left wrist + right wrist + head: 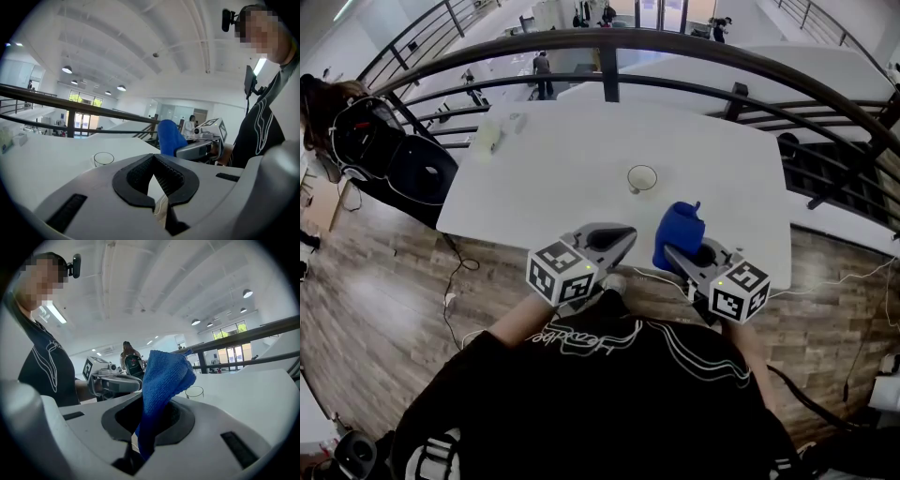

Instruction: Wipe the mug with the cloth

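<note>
Far left: a pale object (487, 137) lies near the far-left corner of the white bench (553, 169), with a smaller item (517, 121) just beside it. Both are well apart from everything I handle.

Left of centre: my left gripper (628, 232) hovers over the near edge of the bench. In the left gripper view its two dark pads (171, 176) meet at their tips and nothing is between them, so it is closed and empty. A narrow wedge of bench shows through the gap behind the tips.

Centre: the mug (642, 178), a clear one, stands upright on the bench. It is ahead of both grippers, roughly between their lines, and touches neither. It also shows in the left gripper view as a small glass on the white surface beyond the jaws, and in the right gripper view just past the cloth's edge.

Right of centre: the blue cloth (679, 232) rises in a bunched fold above the jaws that hold it. It is near the mug but does not touch it.

Right: my right gripper (668, 249) is clamped on the lower part of the cloth. In the right gripper view the fabric runs down between the jaws and fills the slot. This gripper is level with the left one, over the bench's near edge.
</note>
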`<state>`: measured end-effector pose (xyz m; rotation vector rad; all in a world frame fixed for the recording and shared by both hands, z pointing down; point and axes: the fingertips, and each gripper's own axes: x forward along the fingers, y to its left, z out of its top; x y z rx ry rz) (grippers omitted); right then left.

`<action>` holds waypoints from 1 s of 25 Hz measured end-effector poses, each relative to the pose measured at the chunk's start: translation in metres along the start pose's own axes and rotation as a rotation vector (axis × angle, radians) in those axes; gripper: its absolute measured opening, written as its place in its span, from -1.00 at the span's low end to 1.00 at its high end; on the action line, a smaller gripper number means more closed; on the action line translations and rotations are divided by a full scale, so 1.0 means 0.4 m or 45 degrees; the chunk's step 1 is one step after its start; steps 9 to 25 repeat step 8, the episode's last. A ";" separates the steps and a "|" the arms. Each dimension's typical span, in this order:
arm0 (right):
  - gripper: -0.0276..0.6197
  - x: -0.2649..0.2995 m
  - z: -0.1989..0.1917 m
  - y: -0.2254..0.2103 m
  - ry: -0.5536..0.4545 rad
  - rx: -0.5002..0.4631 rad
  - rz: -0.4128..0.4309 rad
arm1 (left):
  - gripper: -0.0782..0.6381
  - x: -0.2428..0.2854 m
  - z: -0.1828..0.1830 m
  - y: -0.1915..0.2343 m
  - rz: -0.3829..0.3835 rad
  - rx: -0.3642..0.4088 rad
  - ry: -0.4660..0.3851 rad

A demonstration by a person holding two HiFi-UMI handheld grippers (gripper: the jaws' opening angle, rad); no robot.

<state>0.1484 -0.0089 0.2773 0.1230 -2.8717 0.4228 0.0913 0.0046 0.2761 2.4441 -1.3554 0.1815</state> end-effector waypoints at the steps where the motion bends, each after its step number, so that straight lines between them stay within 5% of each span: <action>1: -0.76 0.004 0.001 0.000 0.001 -0.001 -0.001 | -0.76 -0.001 -0.001 0.004 0.000 -0.001 0.000; 25: -0.76 0.029 0.010 0.016 0.000 -0.032 0.012 | -0.76 -0.017 0.000 0.023 -0.003 -0.007 -0.004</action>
